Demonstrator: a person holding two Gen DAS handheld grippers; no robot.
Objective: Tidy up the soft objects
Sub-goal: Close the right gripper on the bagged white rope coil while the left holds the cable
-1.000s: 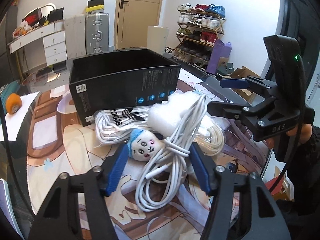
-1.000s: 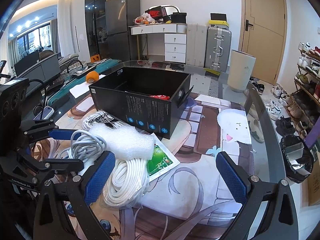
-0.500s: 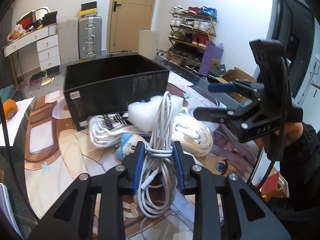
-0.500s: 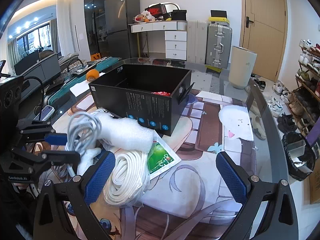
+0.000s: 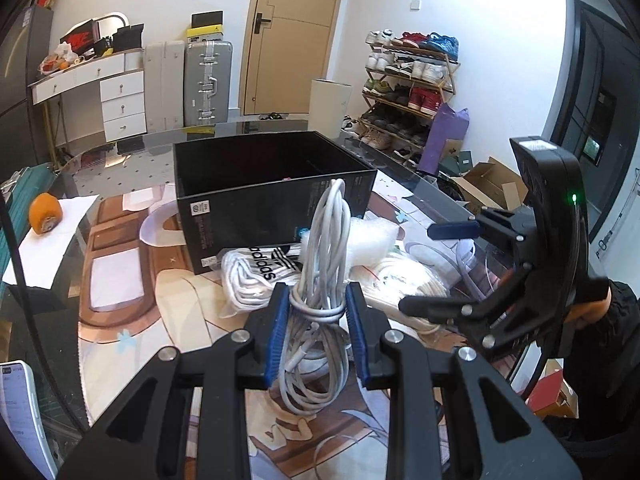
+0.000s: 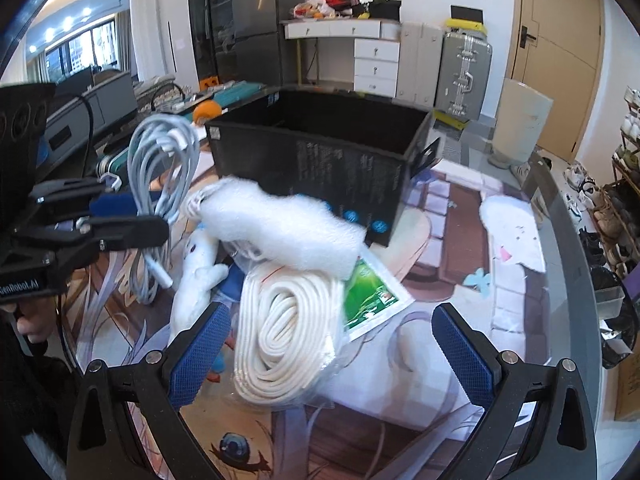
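My left gripper (image 5: 316,312) is shut on a bundle of grey-white cable (image 5: 326,248), which it holds off the table, upright between the blue pads. In the right wrist view the same cable (image 6: 160,164) hangs from the left gripper (image 6: 148,216) at the left. My right gripper (image 6: 332,344) stands open, low over a white rope coil in a clear bag (image 6: 288,332), with nothing pressed between its pads. On the pile lie bubble wrap (image 6: 280,228), a white plush doll (image 6: 196,276), a green packet (image 6: 368,296) and white adidas socks (image 5: 256,276). Behind stands an open black box (image 5: 276,184).
An orange (image 5: 46,214) sits on white paper at the table's far left. A phone (image 5: 20,412) lies at the near left edge. The round glass table edge (image 6: 568,240) curves along the right, with a shoe rack (image 5: 408,80) and cardboard boxes beyond it.
My left gripper shut on the cable bundle and raised it off the pile, uncovering the plush doll. My right gripper sank a little closer to the rope coil.
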